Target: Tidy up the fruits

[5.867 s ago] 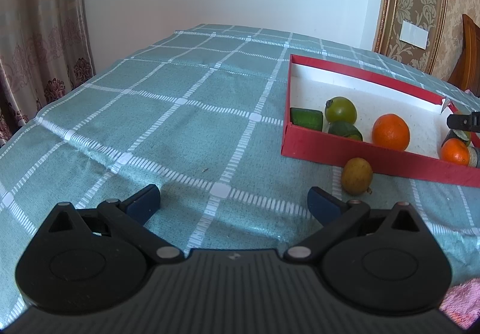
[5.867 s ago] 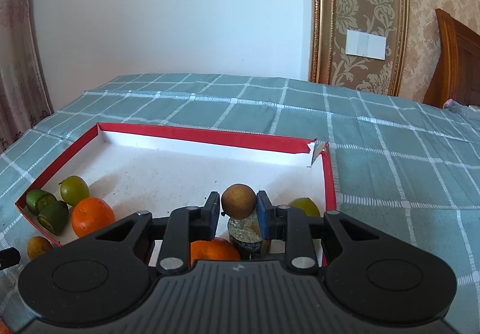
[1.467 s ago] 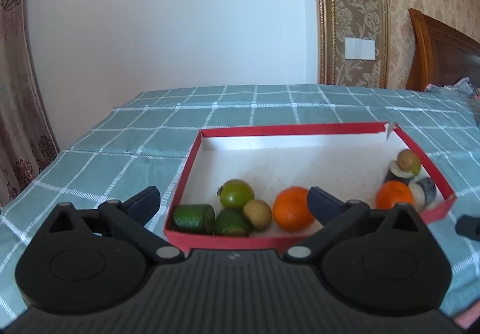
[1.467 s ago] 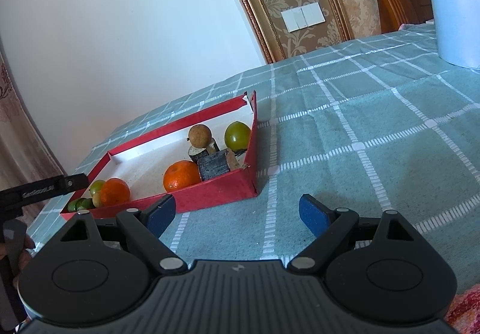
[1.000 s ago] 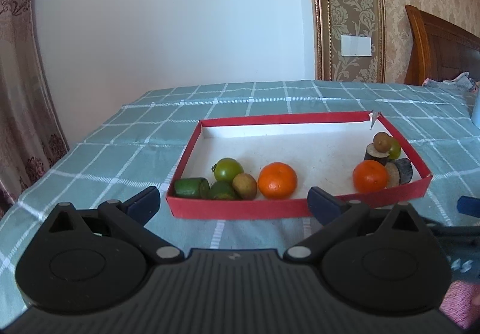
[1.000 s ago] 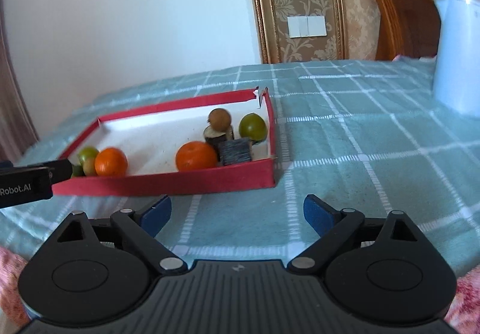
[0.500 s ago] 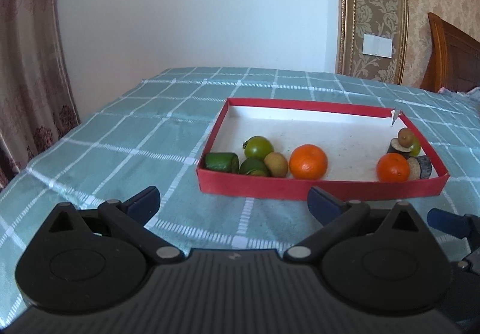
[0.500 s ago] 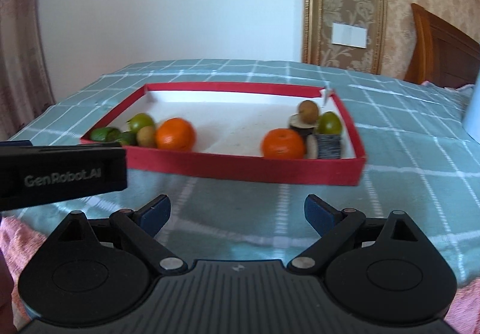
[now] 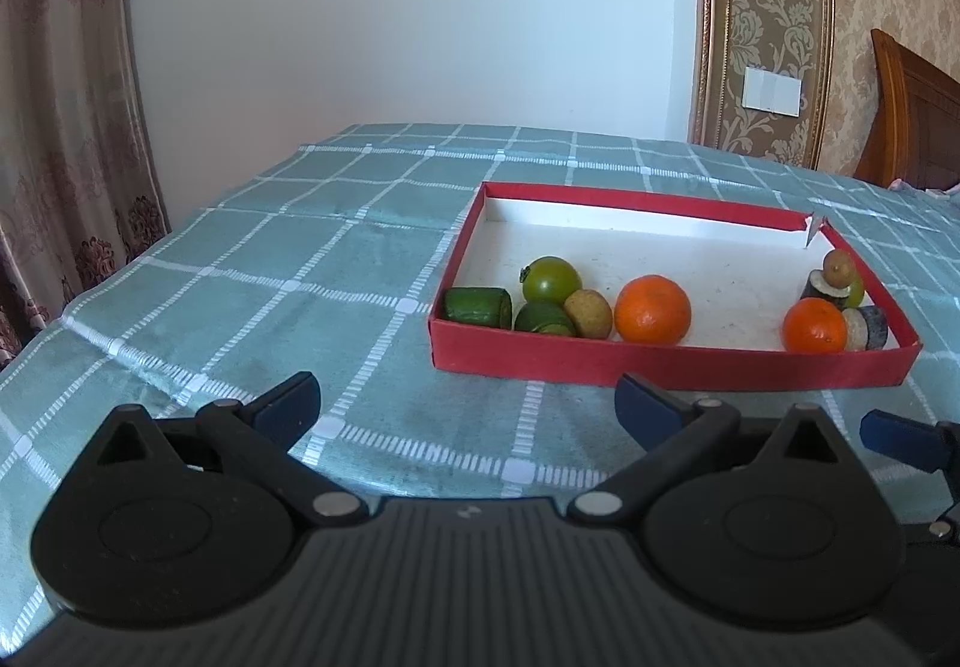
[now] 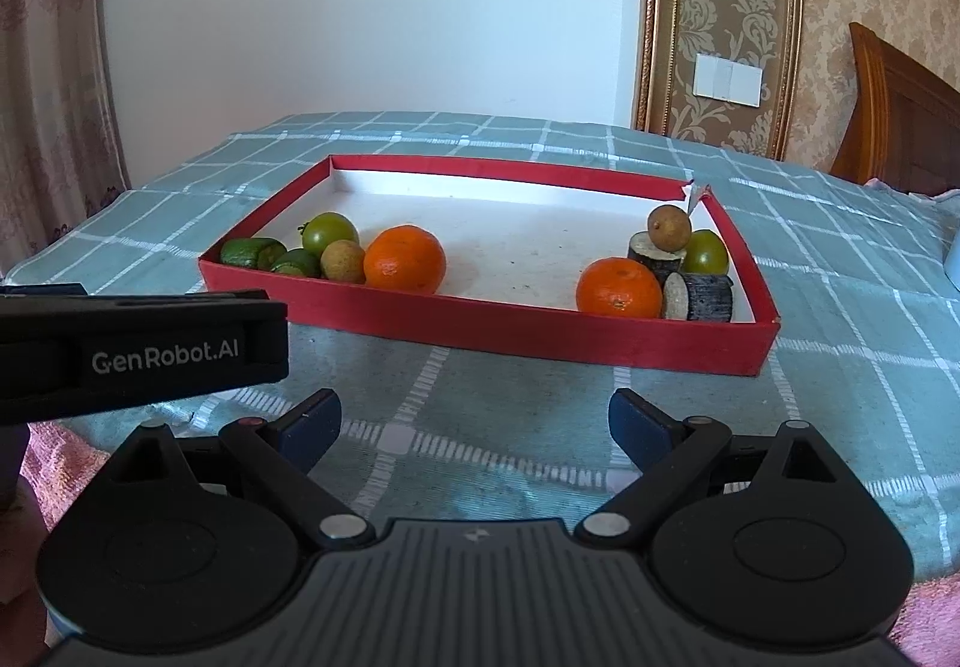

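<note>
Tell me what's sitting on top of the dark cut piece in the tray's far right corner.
A small brown round fruit rests on the dark cut piece. Whatever lies beneath that piece is hidden.

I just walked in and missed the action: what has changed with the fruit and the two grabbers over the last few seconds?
The right gripper let go of the brown fruit, which now sits on a dark chunk in the red box. A second brown fruit, earlier lying outside the box, is now inside beside the greens. Both grippers pulled back, jaws open and empty. The two oranges stayed where they were.
</note>
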